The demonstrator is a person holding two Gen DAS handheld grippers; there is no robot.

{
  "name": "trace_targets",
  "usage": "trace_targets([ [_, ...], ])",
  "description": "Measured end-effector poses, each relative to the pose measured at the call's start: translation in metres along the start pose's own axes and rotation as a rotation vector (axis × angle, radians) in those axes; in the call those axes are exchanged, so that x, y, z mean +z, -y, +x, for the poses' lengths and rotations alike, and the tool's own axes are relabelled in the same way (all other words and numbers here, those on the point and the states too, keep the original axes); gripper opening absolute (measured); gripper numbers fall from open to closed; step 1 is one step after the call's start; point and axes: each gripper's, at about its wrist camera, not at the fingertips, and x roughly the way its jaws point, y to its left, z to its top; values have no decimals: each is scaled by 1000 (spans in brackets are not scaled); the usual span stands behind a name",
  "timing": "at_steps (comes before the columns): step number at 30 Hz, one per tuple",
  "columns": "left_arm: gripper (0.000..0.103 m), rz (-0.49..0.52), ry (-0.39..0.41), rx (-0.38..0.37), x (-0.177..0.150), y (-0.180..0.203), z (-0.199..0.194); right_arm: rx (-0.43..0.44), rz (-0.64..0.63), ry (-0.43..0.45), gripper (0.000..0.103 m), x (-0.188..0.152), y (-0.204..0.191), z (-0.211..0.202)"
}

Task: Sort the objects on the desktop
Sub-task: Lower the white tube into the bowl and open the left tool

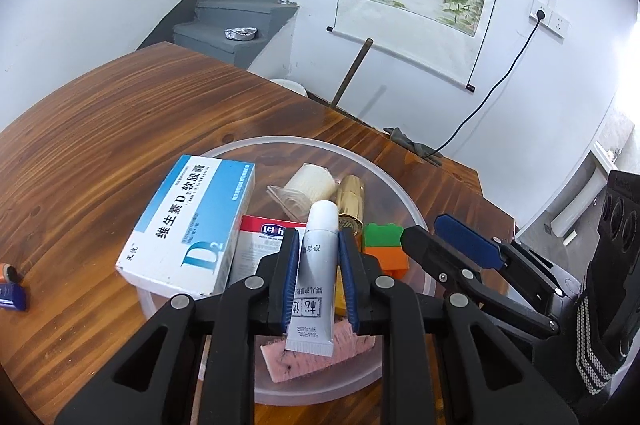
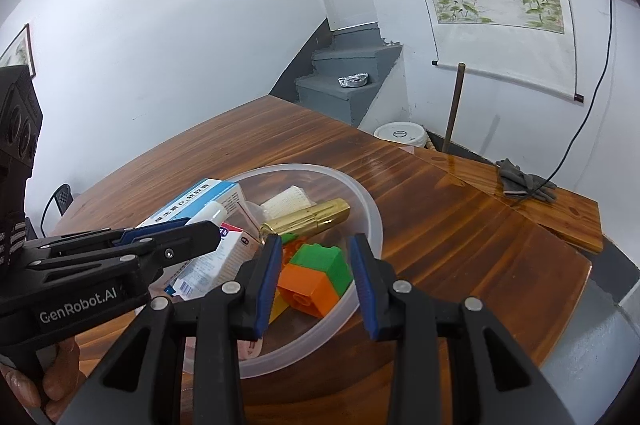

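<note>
At the far left of my left wrist view, a small blue and orange object (image 1: 12, 291) is lying alone on the brown wooden table (image 1: 120, 129); my right wrist view is not showing it. Next, a blue and white cardboard medicine box (image 1: 188, 225) is leaning over the rim of the clear round plastic bowl (image 1: 394, 191), beside a red and white carton (image 1: 260, 241). I am holding my left gripper (image 1: 319, 277) over the bowl, its blue pads narrow around a white squeeze tube with printed characters (image 1: 316, 285); from here I cannot tell whether the pads are pressing the tube or just flanking it. Only this view is showing the pink spotted sponge-like slab (image 1: 316, 355) beneath the tube's crimped end. Further right, a white mesh roll (image 1: 314, 181), a gold metal cylinder (image 1: 352, 201) and a green and orange toy brick block (image 1: 386, 247) are sitting in the bowl, and my right gripper (image 1: 448, 245) is entering from the side.

In the right wrist view, I am seeing fingertips (image 2: 24, 389) of the hand carrying the left tool at the lower left. The right gripper's blue pads are standing moderately apart with nothing between them, hanging above the brick block and the bowl's near rim. A grey glove (image 2: 524, 181) is lying on the table's far edge.
</note>
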Motion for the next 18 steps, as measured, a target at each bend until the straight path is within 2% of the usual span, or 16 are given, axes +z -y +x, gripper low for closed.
trace_targets([
  [2,40,-18,-6,-11,-1,-4,1,-5,4,-2,39,0,1,1],
  [5,52,-29,5,-5,-1,-7,0,-11,14,-4,39,1,4,2],
  [12,52,10,53,54,-3,-8,-14,-2,-5,-7,39,1,-6,4],
  [18,52,-3,69,109,-4,-20,-23,12,-20,-11,39,1,-18,5],
])
